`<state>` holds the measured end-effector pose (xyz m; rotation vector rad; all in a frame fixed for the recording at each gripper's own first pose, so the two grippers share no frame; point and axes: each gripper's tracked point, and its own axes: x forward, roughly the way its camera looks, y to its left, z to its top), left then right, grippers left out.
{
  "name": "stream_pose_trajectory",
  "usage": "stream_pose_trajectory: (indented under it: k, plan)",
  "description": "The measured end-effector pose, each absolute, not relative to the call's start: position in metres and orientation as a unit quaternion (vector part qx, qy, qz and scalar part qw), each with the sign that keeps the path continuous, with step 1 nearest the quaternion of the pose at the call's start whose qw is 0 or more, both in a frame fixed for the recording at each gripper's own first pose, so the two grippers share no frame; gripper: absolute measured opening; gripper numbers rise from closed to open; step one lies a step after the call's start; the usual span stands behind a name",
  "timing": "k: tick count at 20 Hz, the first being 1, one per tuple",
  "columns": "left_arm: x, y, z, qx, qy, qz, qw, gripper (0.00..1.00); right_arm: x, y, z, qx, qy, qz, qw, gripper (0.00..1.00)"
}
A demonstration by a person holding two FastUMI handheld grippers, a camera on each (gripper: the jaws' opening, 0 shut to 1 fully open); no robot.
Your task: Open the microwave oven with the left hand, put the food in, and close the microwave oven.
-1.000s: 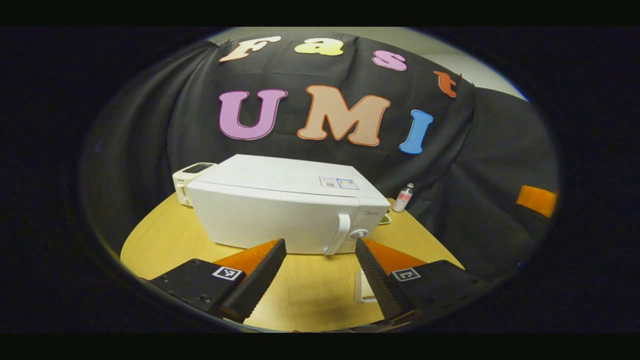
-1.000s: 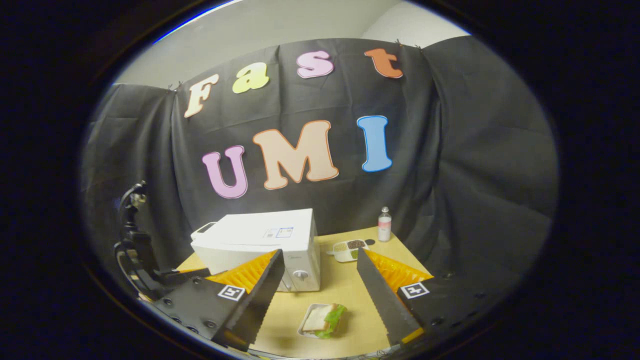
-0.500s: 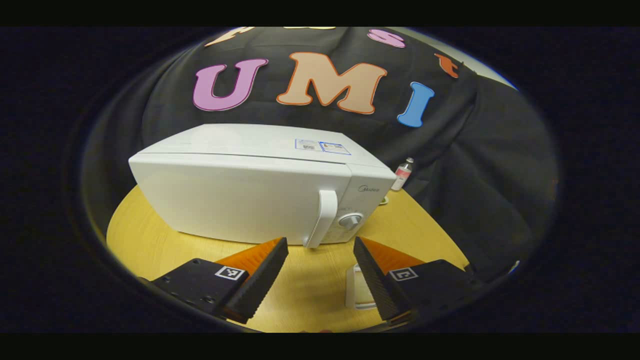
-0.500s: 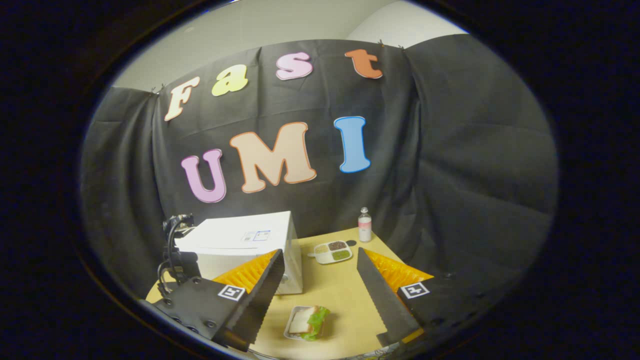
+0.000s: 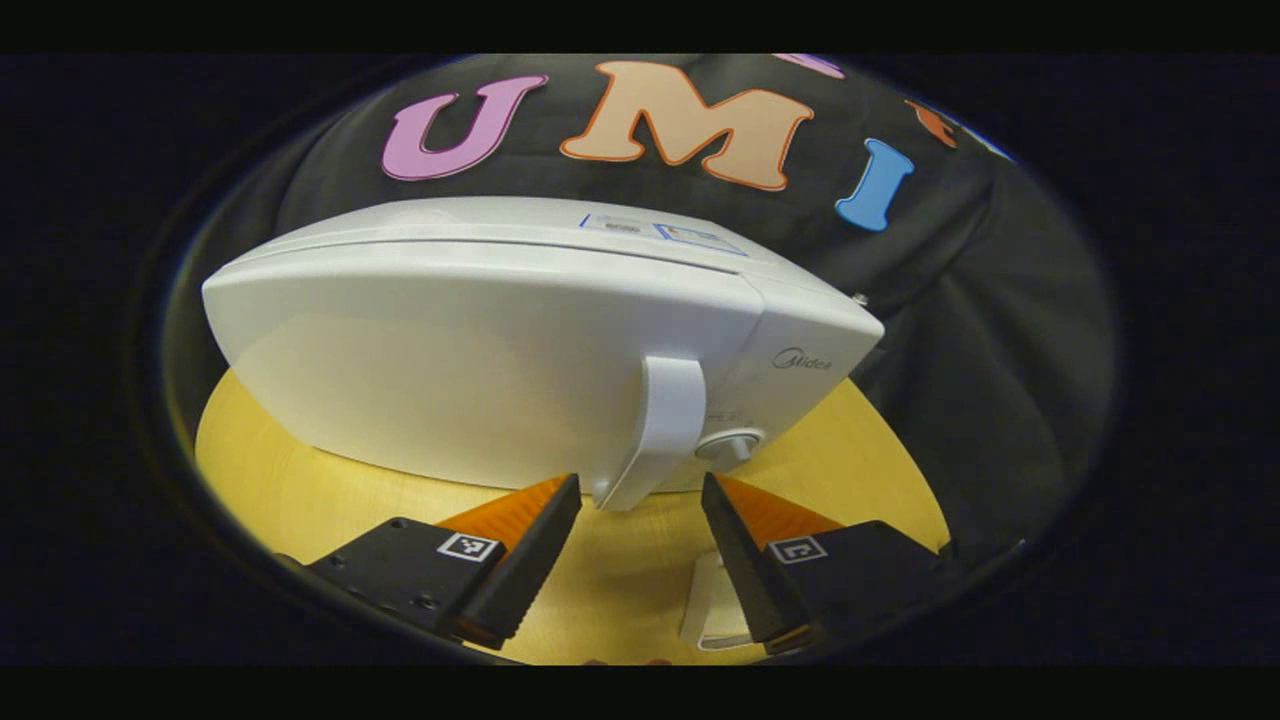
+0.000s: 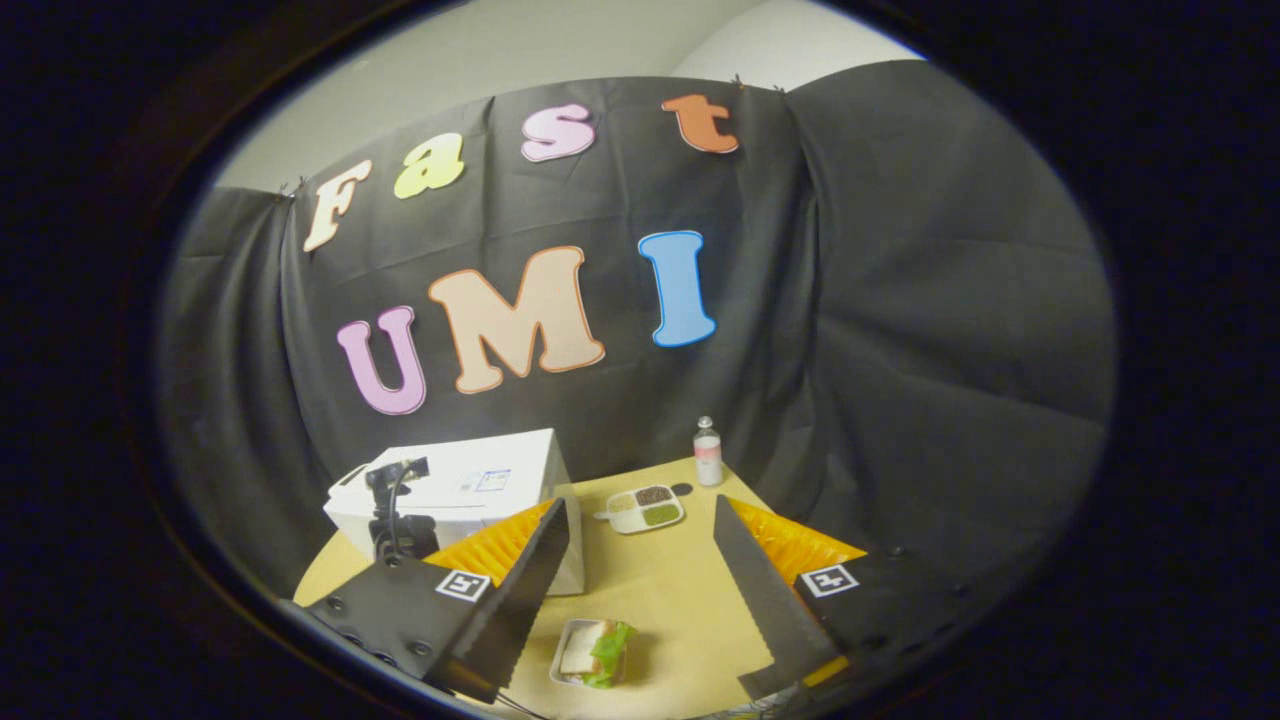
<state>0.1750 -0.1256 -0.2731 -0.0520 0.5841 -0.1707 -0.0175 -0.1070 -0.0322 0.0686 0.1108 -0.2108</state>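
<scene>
A white microwave oven [image 5: 480, 370] stands shut on the round wooden table [image 5: 300, 490], its door handle [image 5: 655, 430] upright beside a round knob [image 5: 730, 445]. My left gripper [image 5: 640, 500] is open, with the lower end of the handle just ahead between its fingers and no contact. In the right gripper view the microwave [image 6: 470, 485] sits at the left with the other gripper [image 6: 395, 510] in front of it. A sandwich with lettuce in a small tray [image 6: 592, 652] lies between and below my open right gripper [image 6: 640, 560], which hovers above it.
A divided white dish of small foods [image 6: 647, 508] and a small bottle [image 6: 707, 452] stand at the table's far side. A white tray edge [image 5: 705, 615] shows by my left gripper's right finger. Black cloth walls the booth.
My left gripper has moved closer to the microwave, so the door handle now sits right ahead of its fingers. The right gripper has drifted a little; the sandwich tray shows lower and further left.
</scene>
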Motion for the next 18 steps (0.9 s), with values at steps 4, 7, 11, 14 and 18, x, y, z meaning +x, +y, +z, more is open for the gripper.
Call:
stream_pose_trajectory:
  k: [4,7,11,14,18]
  plan:
    - [0.188,-0.12,-0.287,-0.026,0.302,-0.063,0.951,0.65,-0.017,-0.117,-0.035,0.029,0.062,-0.108,0.992,0.92]
    - [0.194,-0.12,-0.294,-0.029,0.311,-0.054,0.948,0.51,-0.019,-0.124,-0.04,0.031,0.069,-0.112,0.991,0.92]
    - [0.199,-0.118,-0.297,-0.012,0.312,-0.046,0.949,0.45,-0.017,-0.128,-0.051,0.039,0.087,-0.108,0.99,0.96]
    - [0.2,-0.119,-0.297,-0.018,0.308,-0.043,0.95,0.43,-0.014,-0.123,-0.052,0.048,0.086,-0.095,0.991,0.96]
    - [0.2,-0.118,-0.301,-0.01,0.317,-0.039,0.947,0.43,-0.009,-0.117,-0.057,0.047,0.091,-0.079,0.992,0.95]
